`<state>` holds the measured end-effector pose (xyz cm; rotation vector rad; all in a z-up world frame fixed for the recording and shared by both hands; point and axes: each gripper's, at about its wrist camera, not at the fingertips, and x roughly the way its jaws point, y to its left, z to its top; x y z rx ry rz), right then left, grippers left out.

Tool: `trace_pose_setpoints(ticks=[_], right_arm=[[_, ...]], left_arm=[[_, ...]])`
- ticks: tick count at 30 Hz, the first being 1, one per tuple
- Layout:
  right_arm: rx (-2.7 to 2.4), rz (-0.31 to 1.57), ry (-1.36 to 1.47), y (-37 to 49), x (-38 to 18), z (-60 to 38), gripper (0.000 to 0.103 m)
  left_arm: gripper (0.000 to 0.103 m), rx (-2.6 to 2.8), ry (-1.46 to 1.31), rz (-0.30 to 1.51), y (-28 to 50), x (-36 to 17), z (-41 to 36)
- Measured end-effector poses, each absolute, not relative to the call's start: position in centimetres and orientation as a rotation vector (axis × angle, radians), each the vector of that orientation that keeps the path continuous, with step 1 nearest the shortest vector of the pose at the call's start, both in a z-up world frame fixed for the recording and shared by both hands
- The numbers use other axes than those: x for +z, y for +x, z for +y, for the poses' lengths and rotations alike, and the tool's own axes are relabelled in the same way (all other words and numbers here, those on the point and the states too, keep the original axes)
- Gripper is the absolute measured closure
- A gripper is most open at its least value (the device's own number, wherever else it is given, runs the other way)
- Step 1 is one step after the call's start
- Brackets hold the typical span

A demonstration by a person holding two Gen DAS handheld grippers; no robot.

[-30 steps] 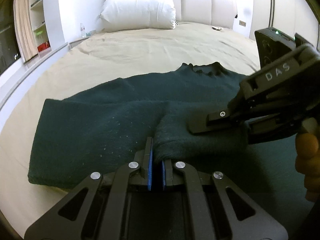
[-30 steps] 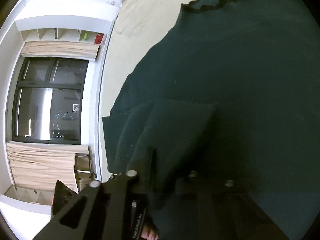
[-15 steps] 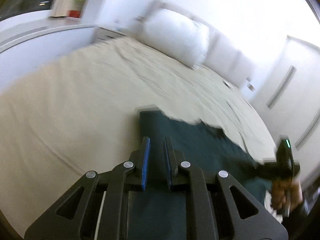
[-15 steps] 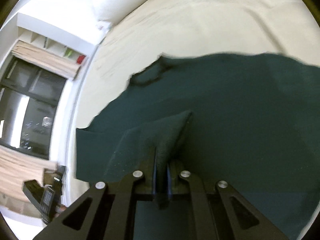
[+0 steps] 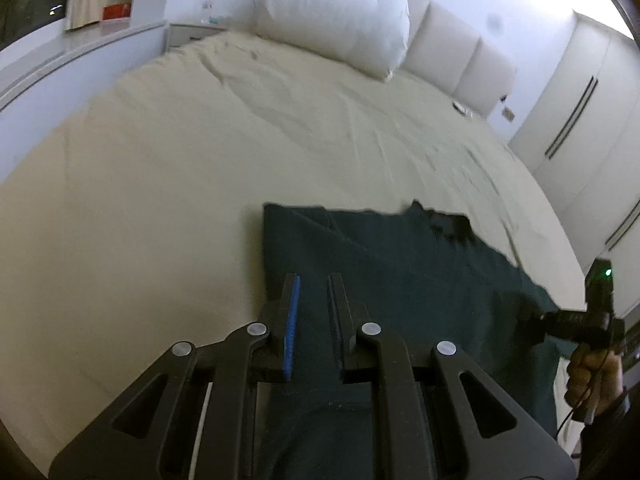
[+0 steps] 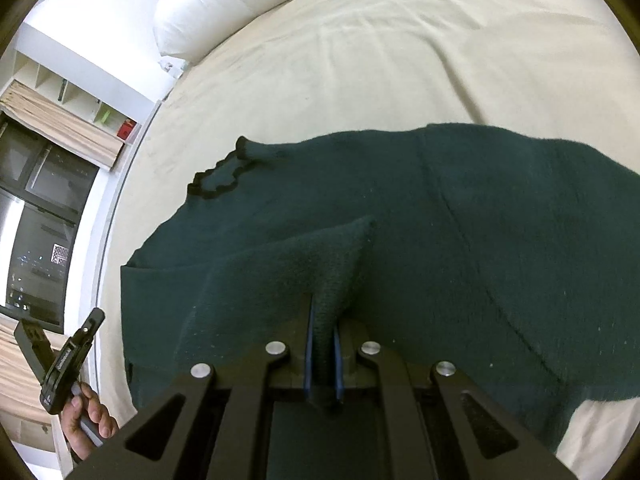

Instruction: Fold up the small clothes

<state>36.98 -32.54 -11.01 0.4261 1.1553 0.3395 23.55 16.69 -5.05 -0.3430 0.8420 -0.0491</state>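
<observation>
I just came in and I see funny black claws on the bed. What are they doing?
A person is folding a dark green sweater on the bed, using a pincher tool in each hand. The right gripper is shut on a bunched corner of the sweater's folded-over sleeve. The left gripper has just opened a little; it holds nothing and hovers over the sweater's left edge. A white pillow sits at the head of the bed.
</observation>
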Motion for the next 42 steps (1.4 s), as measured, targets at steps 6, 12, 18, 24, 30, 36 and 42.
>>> trace_pose_setpoints(ticks=[6,12,18,24,30,36,42], right_arm=[[0.346,1.163,0.414,37.2,-11.5,-33.2,0.095],[0.351,1.175,0.435,37.4,-12.5,-33.9,0.094],[0.359,1.162,0.417,37.3,-12.7,-33.9,0.094],[0.338,1.125,0.446,37.2,-12.6,-35.2,0.093],[0.146,0.998,0.324,35.6,-8.8,-35.9,0.087],[0.460,0.973,0.334,34.5,-7.2,-30.0,0.087],[0.511,1.071,0.459,37.0,-12.7,-29.2,0.085]], left_arm=[[0.090,0.009,-0.228,0.920,26.7,-8.2,15.3],[0.090,0.024,-0.147,0.950,27.7,-10.8,14.4],[0.090,0.039,-0.130,0.958,28.0,-10.8,13.9],[0.090,0.044,-0.118,0.959,27.7,-10.5,13.7],[0.090,0.043,-0.118,0.888,26.6,-7.9,12.7],[0.090,0.013,-0.045,0.911,27.7,-8.5,9.9],[0.089,-0.011,-0.116,0.927,27.6,-10.9,11.8]])
